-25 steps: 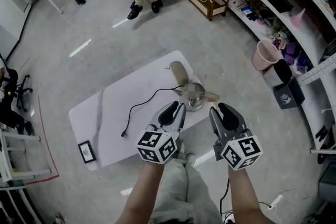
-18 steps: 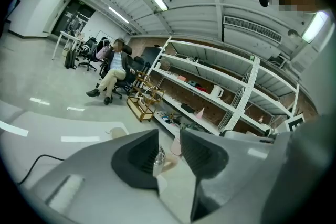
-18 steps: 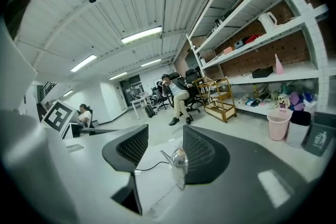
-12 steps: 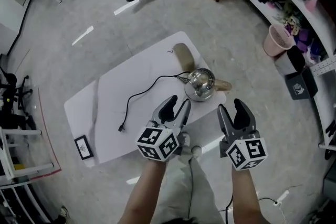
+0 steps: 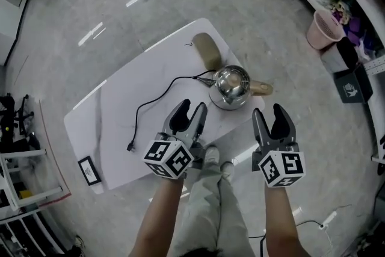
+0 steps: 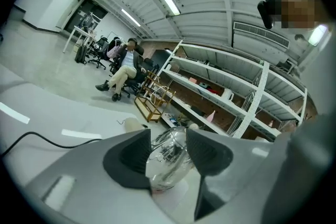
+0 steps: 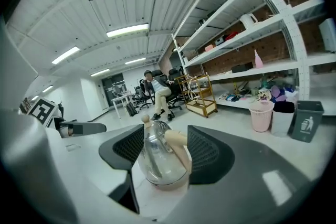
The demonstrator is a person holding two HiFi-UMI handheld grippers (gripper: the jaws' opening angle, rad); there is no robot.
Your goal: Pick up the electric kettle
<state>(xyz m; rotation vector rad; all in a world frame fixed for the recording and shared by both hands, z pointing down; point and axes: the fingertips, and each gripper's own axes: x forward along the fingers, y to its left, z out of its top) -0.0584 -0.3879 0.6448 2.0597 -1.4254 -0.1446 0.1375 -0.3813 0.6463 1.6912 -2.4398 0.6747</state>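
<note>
Electric kettle (image 5: 232, 81) upright at the right end of the white table (image 5: 138, 90)

It has a shiny, rounded body that mirrors the room, with a small pale knob (image 7: 145, 119) on the closed lid and a tan handle (image 5: 260, 88) pointing right. It sits on a round base (image 5: 224, 104), close to the table's near edge. A thin black cord (image 5: 157, 103) runs from the base leftward across the tabletop, and its plug (image 5: 129, 146) lies loose toward the near left.
</note>
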